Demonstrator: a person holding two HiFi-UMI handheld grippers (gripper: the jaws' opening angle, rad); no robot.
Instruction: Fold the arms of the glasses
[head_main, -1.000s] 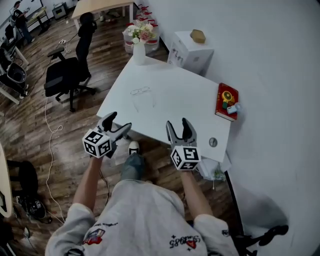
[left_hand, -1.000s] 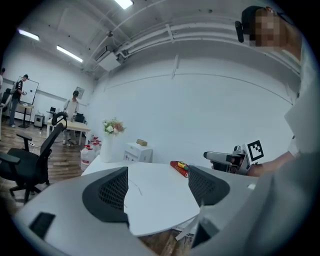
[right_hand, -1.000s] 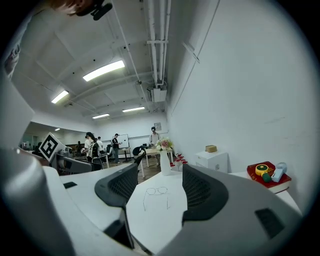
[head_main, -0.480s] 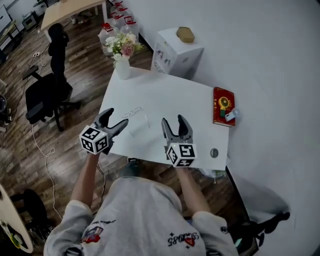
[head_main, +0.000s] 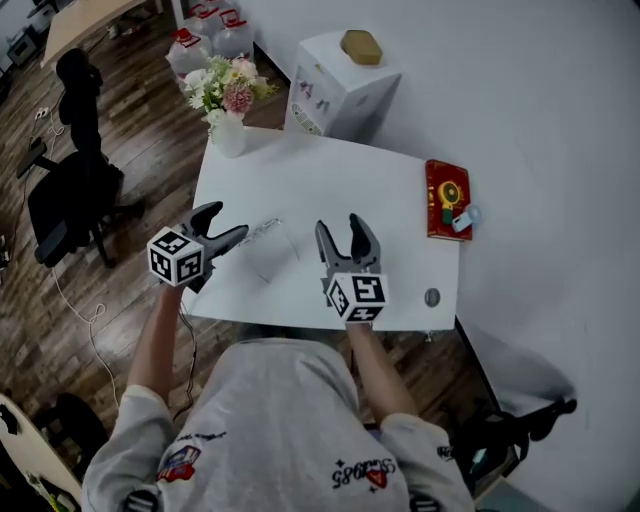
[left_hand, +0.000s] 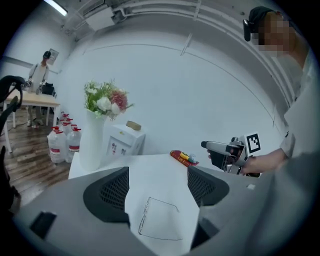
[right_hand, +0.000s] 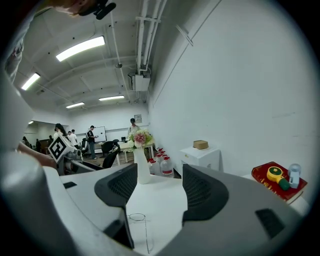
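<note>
Thin wire glasses (head_main: 265, 231) lie with arms unfolded on the white table (head_main: 370, 180), near its front left part. My left gripper (head_main: 226, 225) hovers just left of them, open and empty. In the left gripper view the glasses (left_hand: 158, 220) lie on the table low between the jaws, clear of the pads. My right gripper (head_main: 340, 228) hangs open over the table to the right of the glasses, nothing in it. In the right gripper view the glasses (right_hand: 137, 218) show low and left, between the jaws.
A white vase of flowers (head_main: 227, 128) stands at the table's far left corner. A red book with small toys (head_main: 446, 198) lies at the right edge. Behind are a white cabinet (head_main: 335, 85), water bottles (head_main: 205, 25) and an office chair (head_main: 70, 190).
Both grippers have moved forward from before the table's front edge to over it, closing in on the glasses from either side. Their jaws stay apart.
</note>
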